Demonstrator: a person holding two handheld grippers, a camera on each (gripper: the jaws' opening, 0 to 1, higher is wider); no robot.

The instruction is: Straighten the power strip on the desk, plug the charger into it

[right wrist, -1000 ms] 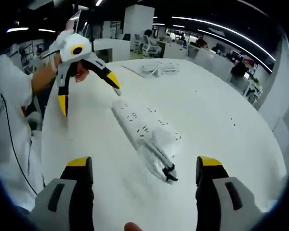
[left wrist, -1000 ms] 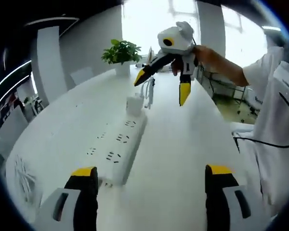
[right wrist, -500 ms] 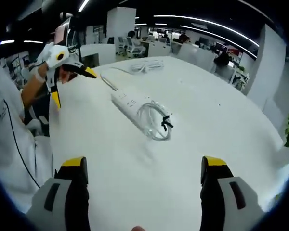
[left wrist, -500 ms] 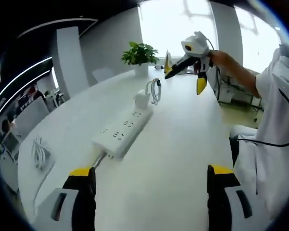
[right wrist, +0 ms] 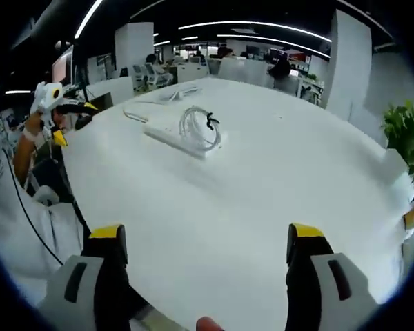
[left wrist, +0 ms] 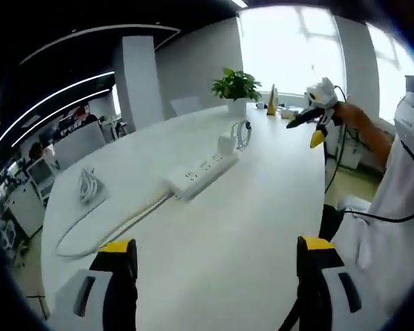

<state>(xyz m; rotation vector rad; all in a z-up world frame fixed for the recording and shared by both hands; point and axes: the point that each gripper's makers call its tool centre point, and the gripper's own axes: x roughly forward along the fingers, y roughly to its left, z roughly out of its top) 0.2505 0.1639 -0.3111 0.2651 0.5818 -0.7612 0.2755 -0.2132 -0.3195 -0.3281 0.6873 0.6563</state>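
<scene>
One power strip [left wrist: 201, 176] lies lengthwise toward the plant [left wrist: 237, 84].

Readable text: none can be made out in either view.
Power strip [left wrist: 201, 171]: no brand or marking can be read on its white casing ahead of the left gripper.
Charger [left wrist: 227, 143]: no label can be read.
Desk [right wrist: 262, 179]: no writing or sign is seen on its white surface.

Both tongs, left [left wrist: 217, 269] and right [right wrist: 205, 258], hang with jaws spread wide, gripping nothing.
</scene>
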